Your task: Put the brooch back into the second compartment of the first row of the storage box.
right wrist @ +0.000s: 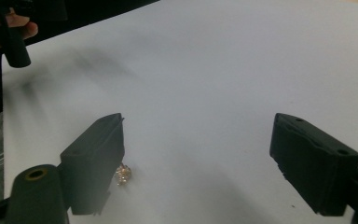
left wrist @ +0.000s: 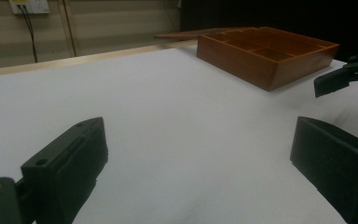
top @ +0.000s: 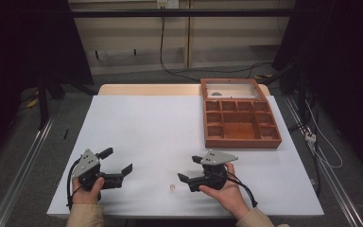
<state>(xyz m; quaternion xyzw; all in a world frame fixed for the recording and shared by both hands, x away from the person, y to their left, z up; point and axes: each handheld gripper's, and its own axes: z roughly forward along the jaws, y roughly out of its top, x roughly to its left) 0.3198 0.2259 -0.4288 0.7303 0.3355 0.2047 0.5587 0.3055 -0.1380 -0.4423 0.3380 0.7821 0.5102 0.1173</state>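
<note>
Right gripper view puts the small glittering gold-coloured trinket (right wrist: 122, 174) on the white table sheet (right wrist: 223, 70), just beside the inner face of one jaw of the right gripper (right wrist: 196, 163), not centred in the gap. Jaws stand apart, gripping nothing. From above, the right gripper is clearly nearer it than the left gripper (top: 118, 163), whose jaws also gape empty.

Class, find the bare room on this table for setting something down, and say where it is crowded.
Bare: the white table top left of the compartmented brown wooden box. Crowded: the near edge, with left gripper, right gripper and small sparkly trinket.
</note>
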